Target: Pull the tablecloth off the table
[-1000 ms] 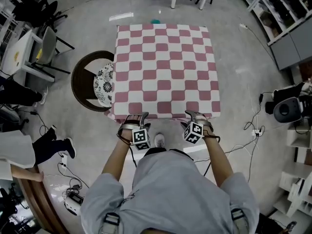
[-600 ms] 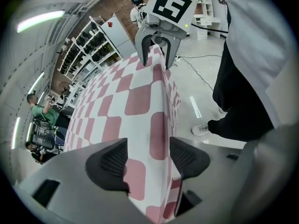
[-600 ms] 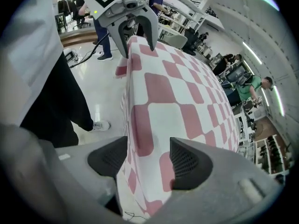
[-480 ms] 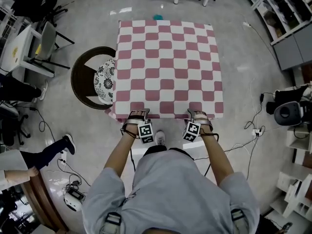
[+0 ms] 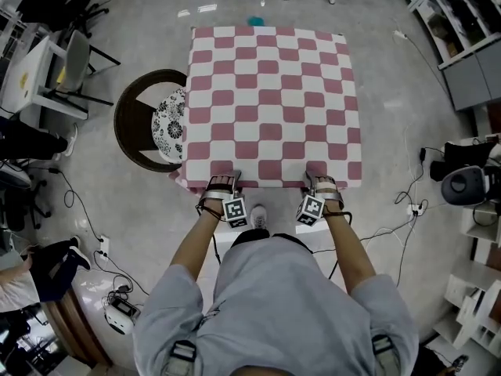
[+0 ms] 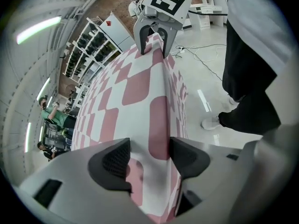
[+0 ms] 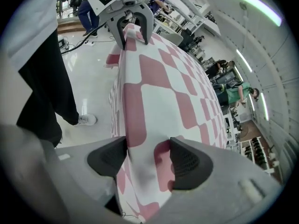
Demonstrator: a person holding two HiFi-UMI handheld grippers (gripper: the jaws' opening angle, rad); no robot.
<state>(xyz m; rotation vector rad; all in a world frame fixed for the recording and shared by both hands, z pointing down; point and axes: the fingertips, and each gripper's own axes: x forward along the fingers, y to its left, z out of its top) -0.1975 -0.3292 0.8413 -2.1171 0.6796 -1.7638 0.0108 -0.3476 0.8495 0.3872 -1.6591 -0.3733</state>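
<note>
A pink-and-white checked tablecloth (image 5: 270, 104) covers a square table in the head view. Both grippers are at its near edge. My left gripper (image 5: 223, 180) stands open, one jaw above and one below the cloth's edge; in the left gripper view (image 6: 149, 158) the folded edge of the tablecloth (image 6: 140, 92) runs between the pads. My right gripper (image 5: 322, 182) is open astride the same edge further right. In the right gripper view (image 7: 148, 161) the tablecloth (image 7: 159, 87) fills the gap, slightly creased. Each gripper shows at the far end of the other's view.
A round dark chair (image 5: 129, 131) with a patterned cushion (image 5: 167, 124) stands against the table's left side. Cables (image 5: 407, 206) and a black device (image 5: 463, 183) lie on the floor at right. A white desk (image 5: 35, 77) is upper left, shelving (image 5: 462, 37) upper right.
Both grippers have moved a little forward, so their jaws now reach over the cloth's near edge. A person at the left has walked mostly out of view.
</note>
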